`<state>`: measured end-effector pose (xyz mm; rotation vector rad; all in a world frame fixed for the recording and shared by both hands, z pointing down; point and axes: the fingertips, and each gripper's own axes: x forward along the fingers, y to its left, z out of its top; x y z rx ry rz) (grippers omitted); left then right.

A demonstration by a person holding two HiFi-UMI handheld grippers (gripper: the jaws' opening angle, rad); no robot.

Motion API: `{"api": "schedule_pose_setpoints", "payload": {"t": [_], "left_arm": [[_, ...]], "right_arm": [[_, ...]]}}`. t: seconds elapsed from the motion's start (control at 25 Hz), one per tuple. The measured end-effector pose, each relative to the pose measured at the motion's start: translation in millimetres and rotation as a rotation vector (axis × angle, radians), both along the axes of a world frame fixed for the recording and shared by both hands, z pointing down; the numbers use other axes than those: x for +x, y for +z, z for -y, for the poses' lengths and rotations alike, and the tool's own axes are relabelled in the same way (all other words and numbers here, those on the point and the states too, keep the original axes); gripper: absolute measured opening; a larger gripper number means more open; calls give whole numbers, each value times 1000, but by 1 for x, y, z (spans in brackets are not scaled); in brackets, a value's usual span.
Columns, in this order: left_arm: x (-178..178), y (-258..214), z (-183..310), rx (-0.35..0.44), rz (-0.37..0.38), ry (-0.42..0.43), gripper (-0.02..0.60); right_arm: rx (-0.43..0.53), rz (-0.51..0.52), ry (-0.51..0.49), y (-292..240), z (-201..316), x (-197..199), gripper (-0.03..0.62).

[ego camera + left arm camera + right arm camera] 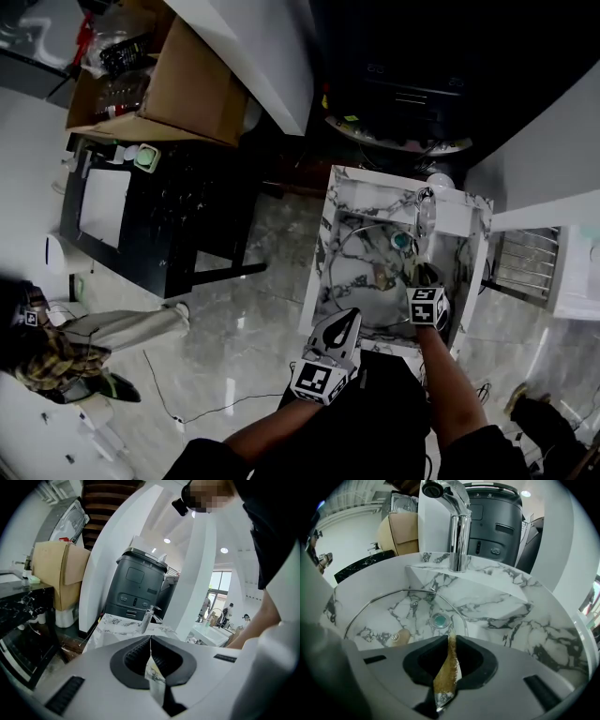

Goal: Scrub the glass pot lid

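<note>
The marble sink (501, 604) holds the glass lid (384, 616), just ahead of the right tool (451, 638), which is clenched on a brown pad (445, 672). The left tool (150, 641) pinches a pale scrap (155, 679).

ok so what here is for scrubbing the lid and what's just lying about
For the job: glass lid, sink, faucet, brown scrub pad in the right tool, pale sheet in the left tool.
Lying about: cardboard box, black table, grey machine.

sink (497, 602): glossy marble | faucet (459, 536): polished metal | lid (403, 620): clear glass, metal rim
</note>
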<state>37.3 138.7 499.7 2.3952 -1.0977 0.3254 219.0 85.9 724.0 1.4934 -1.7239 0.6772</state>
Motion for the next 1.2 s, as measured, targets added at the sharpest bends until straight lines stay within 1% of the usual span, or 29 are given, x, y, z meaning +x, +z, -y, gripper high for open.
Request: {"api": "schedule_pose_setpoints", "payload": {"t": [0.32,0.48,0.8,1.0,1.2], "left_arm": [[-2,2,3,2,11,-9,15],[-4,3,2,-6,10,-7,15],[-10,2,-1,-6,4,-19,15],[-14,3,-3,-6,1,-26,15],[-16,3,-4,-4,0,-34,15]], "right_arm": [[-48,48,29,1,-15,-3,61],[-85,60,8,5,-26,-10,61],[-113,72,-41,4,-40,-19,61],[-119,75,-63,2,-41,-26,61],[-155,96,-89,4,-43,-34,61]]}}
